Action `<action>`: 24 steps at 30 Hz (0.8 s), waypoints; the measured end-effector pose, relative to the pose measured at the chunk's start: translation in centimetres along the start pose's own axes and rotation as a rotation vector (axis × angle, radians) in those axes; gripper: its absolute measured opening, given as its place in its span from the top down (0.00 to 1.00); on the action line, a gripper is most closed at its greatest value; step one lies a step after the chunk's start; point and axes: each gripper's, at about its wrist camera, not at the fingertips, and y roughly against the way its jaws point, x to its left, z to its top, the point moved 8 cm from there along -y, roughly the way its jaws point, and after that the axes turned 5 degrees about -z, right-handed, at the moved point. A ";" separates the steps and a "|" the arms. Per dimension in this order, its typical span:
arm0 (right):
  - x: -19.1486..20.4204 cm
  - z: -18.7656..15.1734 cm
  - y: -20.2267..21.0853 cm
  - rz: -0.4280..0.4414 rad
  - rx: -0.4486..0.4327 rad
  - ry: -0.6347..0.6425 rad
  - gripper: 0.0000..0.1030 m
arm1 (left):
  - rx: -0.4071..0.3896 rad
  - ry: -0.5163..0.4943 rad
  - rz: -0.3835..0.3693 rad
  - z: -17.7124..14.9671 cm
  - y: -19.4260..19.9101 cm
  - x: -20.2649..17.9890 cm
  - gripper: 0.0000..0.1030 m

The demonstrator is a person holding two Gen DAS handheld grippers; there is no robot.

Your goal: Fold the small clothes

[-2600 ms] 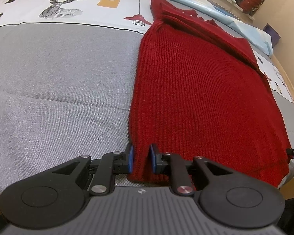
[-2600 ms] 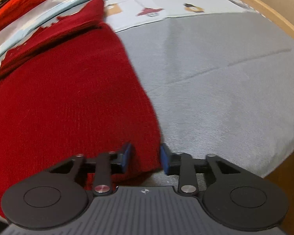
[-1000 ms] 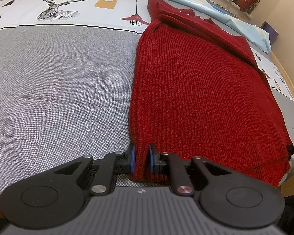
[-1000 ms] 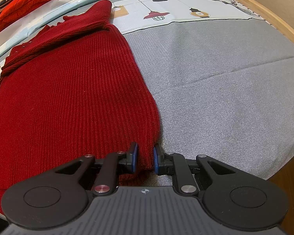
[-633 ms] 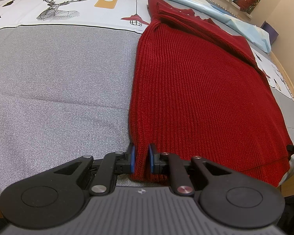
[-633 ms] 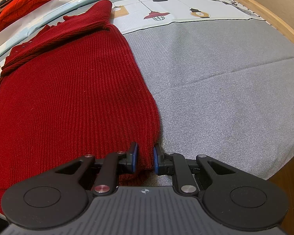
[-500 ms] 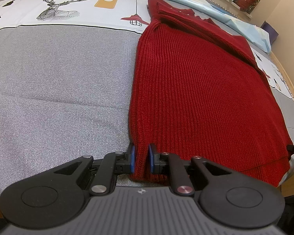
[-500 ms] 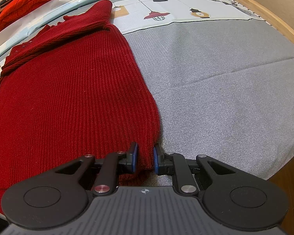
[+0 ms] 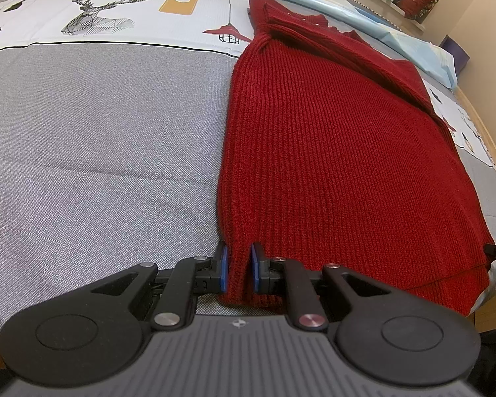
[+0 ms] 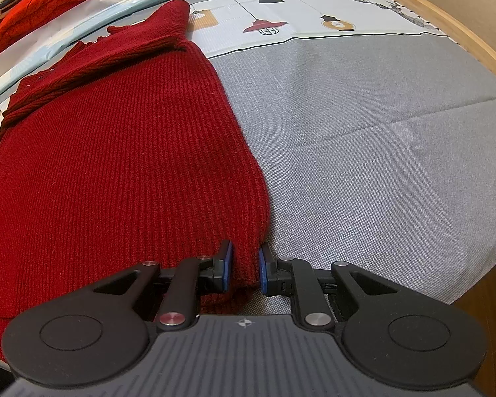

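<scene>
The dark red knitted sweater (image 9: 340, 152) lies flat on the grey bedspread (image 9: 99, 139), its long axis running from the near hem away to the far neckline, where the sleeves are folded across the top; the ribs of the knit run the same way — hem nearest the cameras, collar pointing toward the printed sheet (image 9: 115, 16) beyond the sweater; the left tool (image 9: 237, 267) pinches the sweater's near left hem corner between its blue pads, knit bunched between them; the right tool (image 10: 245, 267) pinches the near right hem corner likewise; a brighter red garment (image 10: 56, 3) lies beyond the sweater's collar — well apart, at the far left of the right wrist view.
</scene>
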 end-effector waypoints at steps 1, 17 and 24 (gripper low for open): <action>0.0 0.0 0.0 0.000 0.000 0.000 0.84 | 0.000 0.000 0.000 0.0 0.0 0.0 0.86; 0.1 0.0 0.1 -0.006 -0.003 0.011 0.84 | 0.002 -0.001 -0.005 0.1 0.1 0.0 0.86; 0.3 -0.1 0.2 -0.008 -0.002 0.012 0.84 | 0.004 0.000 -0.005 0.1 0.1 0.0 0.86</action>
